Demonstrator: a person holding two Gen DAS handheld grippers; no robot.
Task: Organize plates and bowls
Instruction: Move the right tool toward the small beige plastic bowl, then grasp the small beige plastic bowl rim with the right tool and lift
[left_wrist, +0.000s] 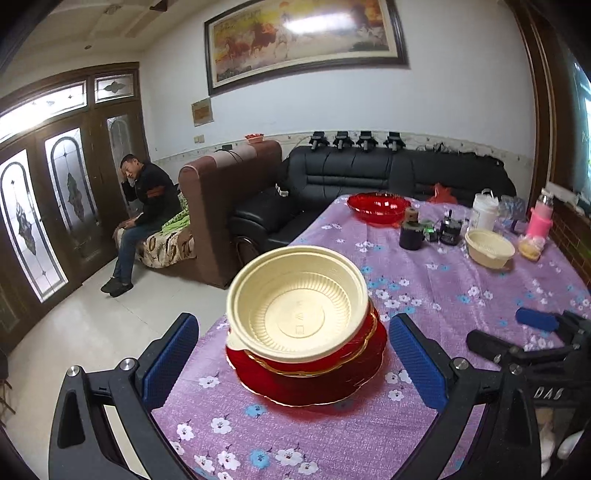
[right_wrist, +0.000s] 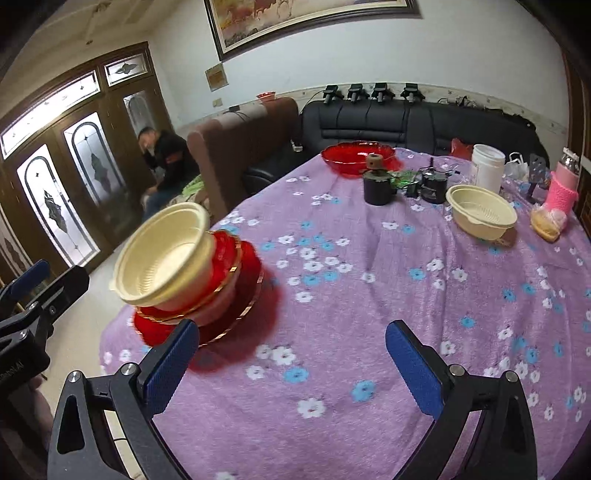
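Your left gripper (left_wrist: 293, 356): jaws apart, astride cream bowl (left_wrist: 297, 306) on red plates (left_wrist: 314, 384) | your right gripper (right_wrist: 291, 363): jaws apart, nothing held.

Left wrist view sits low at the near table (left_wrist: 443, 295) edge, close on the stack (left_wrist: 306, 332), facing the far sofa (left_wrist: 369, 173). Right wrist view sits further right, stack (right_wrist: 184, 273) at its left. Both share table (right_wrist: 369, 277), sofa (right_wrist: 406, 122), door (right_wrist: 55, 192).
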